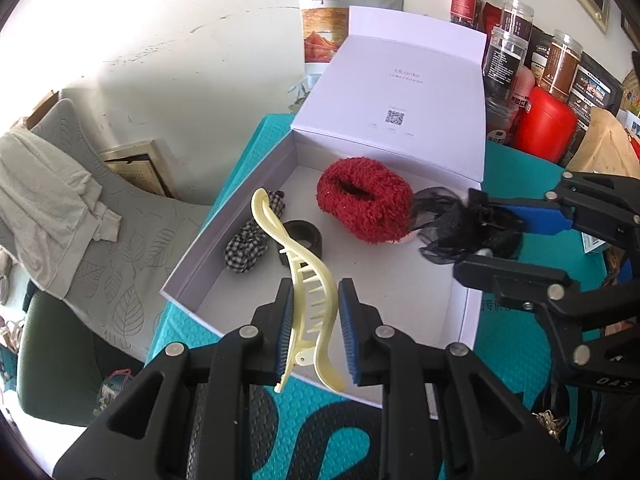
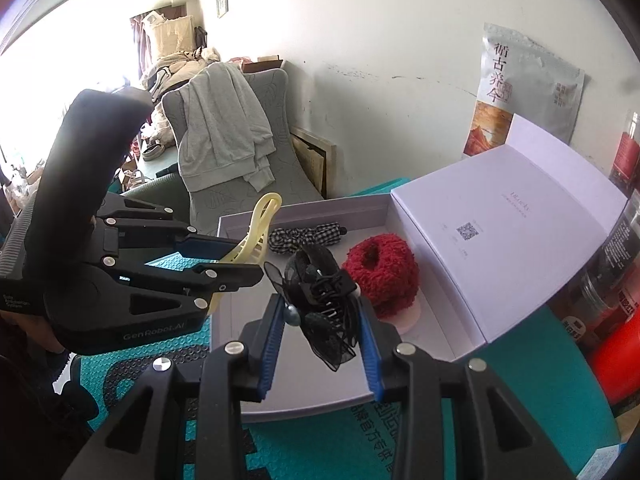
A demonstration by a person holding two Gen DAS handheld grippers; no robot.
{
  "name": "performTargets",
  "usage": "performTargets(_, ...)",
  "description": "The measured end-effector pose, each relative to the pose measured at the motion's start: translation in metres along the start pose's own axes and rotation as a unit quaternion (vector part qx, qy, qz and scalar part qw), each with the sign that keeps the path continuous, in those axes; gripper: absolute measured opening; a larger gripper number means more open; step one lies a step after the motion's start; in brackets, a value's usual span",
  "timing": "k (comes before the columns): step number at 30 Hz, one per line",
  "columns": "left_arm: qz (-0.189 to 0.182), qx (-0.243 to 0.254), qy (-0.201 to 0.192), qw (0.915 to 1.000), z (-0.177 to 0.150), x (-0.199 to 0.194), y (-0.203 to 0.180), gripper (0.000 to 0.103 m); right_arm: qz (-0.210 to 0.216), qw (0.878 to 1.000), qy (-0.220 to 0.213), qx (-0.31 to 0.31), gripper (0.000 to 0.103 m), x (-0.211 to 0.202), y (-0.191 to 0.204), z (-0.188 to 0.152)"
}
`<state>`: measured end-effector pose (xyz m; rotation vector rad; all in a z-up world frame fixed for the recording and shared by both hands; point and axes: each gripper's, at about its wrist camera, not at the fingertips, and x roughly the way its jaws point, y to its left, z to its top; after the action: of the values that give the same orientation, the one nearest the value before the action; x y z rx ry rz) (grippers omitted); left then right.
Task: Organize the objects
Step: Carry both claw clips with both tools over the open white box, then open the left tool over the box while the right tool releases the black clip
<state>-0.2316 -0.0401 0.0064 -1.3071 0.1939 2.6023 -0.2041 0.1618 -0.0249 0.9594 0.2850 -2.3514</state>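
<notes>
An open white box (image 1: 456,320) (image 2: 304,210) lies on the teal mat with its lid leaning back. Inside it are a fluffy red scrunchie (image 1: 364,208) (image 2: 382,276), a black-and-white checked scrunchie (image 1: 248,246) (image 2: 304,237) and a black band (image 1: 306,234). My left gripper (image 1: 314,294) (image 2: 244,258) is shut on a pale yellow hair claw (image 1: 310,292) (image 2: 256,236), held over the box's near edge. My right gripper (image 2: 322,310) (image 1: 466,230) is shut on a black mesh hair clip (image 2: 320,300) (image 1: 460,228) above the box's right side.
A printed pouch (image 1: 340,8) (image 2: 516,92) leans on the wall behind the lid. Several clear jars (image 1: 508,52) and a red canister (image 1: 546,128) crowd the right. A grey chair with a draped garment (image 1: 52,208) (image 2: 224,128) stands to the left of the table.
</notes>
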Motion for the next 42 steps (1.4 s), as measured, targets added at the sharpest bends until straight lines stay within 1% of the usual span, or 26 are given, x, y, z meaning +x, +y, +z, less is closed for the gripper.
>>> performTargets(2, -0.008, 0.001, 0.001, 1.0, 0.001, 0.008, 0.001, 0.021, 0.002, 1.0, 0.006, 0.003, 0.035, 0.009, -0.004, -0.001)
performTargets(10, -0.015, 0.02, 0.015, 0.9996, 0.005, 0.038, -0.003, 0.021, 0.007, 1.0, 0.028, 0.012, 0.035, 0.038, -0.014, -0.008)
performTargets(22, -0.023, 0.031, 0.032, 0.9987, 0.01, 0.074, -0.003, 0.021, 0.01, 0.998, 0.05, 0.021, 0.035, 0.064, -0.027, -0.014)
performTargets(27, -0.026, 0.034, 0.039, 0.9983, 0.01, 0.086, -0.002, 0.021, 0.012, 0.998, 0.058, 0.021, 0.035, 0.072, -0.027, -0.016)
performTargets(34, -0.026, 0.042, 0.037, 0.9981, 0.01, 0.093, -0.005, 0.021, 0.01, 0.997, 0.075, 0.028, 0.036, 0.082, -0.03, -0.021)
performTargets(42, -0.022, 0.039, 0.041, 0.9981, 0.006, 0.088, -0.01, 0.021, 0.0, 0.996, 0.08, 0.029, 0.036, 0.077, -0.032, -0.021)
